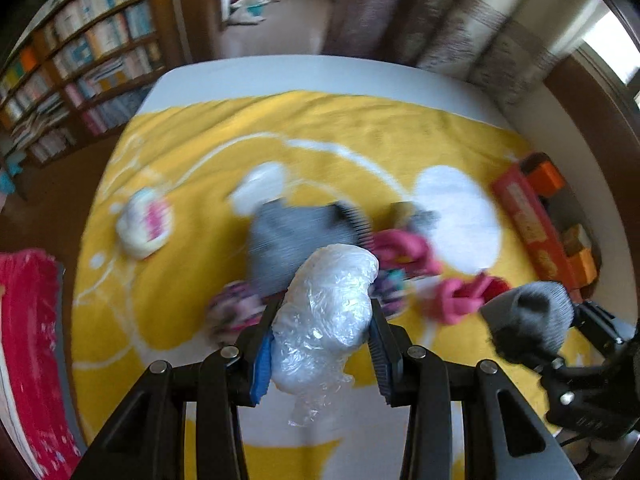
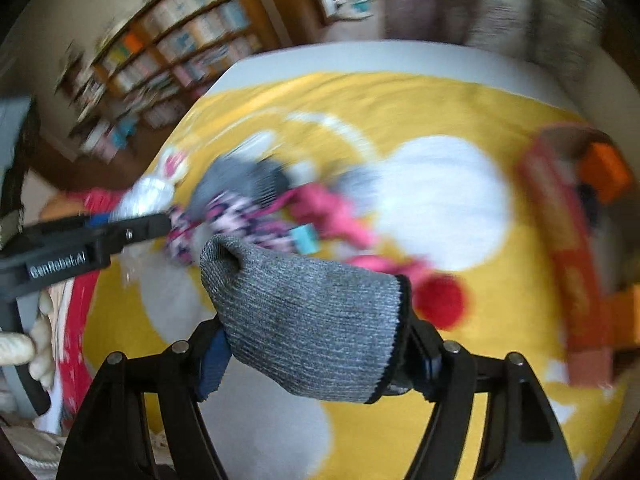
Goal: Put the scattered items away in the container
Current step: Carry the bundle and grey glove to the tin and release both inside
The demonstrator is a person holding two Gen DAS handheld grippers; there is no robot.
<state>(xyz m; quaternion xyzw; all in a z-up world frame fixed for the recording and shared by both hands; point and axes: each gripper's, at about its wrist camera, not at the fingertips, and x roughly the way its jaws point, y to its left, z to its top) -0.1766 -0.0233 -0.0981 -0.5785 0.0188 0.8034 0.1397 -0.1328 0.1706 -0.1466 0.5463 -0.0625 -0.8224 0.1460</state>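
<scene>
Left of the grey sock pile (image 1: 296,240) on the yellow blanket (image 1: 200,152), a white-pink bundle (image 1: 146,222) is lying. A crumpled plastic bag (image 1: 326,312) is being gripped by the left gripper (image 1: 320,344) above the pile. A grey knit item (image 2: 308,320) is being clamped in the right gripper (image 2: 316,356), fingers fairly wide. The orange container (image 1: 536,228) is sitting right of the pile.

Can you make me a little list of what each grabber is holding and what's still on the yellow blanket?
left gripper: shut on crumpled clear plastic bag
right gripper: shut on grey knit sock
yellow blanket: holds pink clothes, another grey sock, a white-and-pink bundle
container: orange box, far right edge
</scene>
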